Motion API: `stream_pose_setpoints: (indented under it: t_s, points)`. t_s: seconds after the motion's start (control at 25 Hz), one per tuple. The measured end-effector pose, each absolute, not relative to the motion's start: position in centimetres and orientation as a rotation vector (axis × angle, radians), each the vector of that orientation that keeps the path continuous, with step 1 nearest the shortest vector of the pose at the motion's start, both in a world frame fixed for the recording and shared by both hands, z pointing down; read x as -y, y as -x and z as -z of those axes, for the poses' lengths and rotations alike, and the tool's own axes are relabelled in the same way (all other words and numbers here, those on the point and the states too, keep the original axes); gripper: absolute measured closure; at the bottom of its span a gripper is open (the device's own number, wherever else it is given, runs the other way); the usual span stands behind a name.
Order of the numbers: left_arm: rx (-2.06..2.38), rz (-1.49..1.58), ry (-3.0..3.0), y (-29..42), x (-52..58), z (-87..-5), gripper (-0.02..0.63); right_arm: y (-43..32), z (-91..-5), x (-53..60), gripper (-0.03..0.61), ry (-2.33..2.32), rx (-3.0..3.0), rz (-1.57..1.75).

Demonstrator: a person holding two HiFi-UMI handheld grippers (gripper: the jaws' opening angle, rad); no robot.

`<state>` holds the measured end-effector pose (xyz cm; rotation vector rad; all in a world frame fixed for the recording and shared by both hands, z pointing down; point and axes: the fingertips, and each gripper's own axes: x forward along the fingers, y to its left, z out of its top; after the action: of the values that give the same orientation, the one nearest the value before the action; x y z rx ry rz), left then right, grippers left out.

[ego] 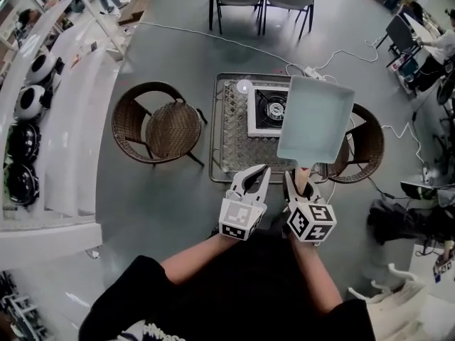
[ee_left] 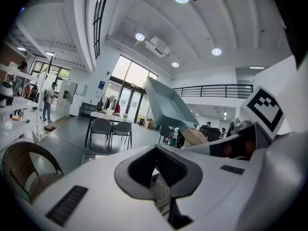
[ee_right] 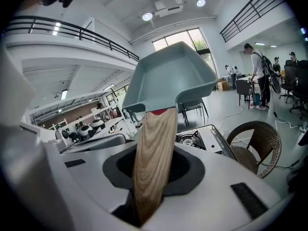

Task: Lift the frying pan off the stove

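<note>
Frying pan [ego: 315, 119], gripped by its handle [ee_right: 153, 162] in the right claw [ego: 300, 182], is raised ahead of it, off the stove [ego: 269, 109]: lift judged done. Left claw [ego: 253, 179] closed, empty.

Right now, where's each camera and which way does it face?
Head view: on the person's head, steeply down at table, stove, frying pan; forearms, left gripper, right gripper show.
Left gripper view: on the left gripper, facing outward, up at the ceiling; its shut jaws show.
Right gripper view: on the right gripper, along the pan's wooden handle, clamped in its jaws.
Shared: the pan shows in all three.
</note>
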<state>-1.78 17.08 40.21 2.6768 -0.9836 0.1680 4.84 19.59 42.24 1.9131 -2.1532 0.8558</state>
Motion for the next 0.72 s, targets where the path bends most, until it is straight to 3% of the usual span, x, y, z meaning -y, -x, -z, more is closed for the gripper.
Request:
stream_pose_setpoints:
  t_s: [0.72]
  points:
    - [1.135,-0.254,-2.687,-3.6,-25.3,-37.9,0.6,-11.2,-38.1,-27.4,0.474,-1.917,2.265,-0.655]
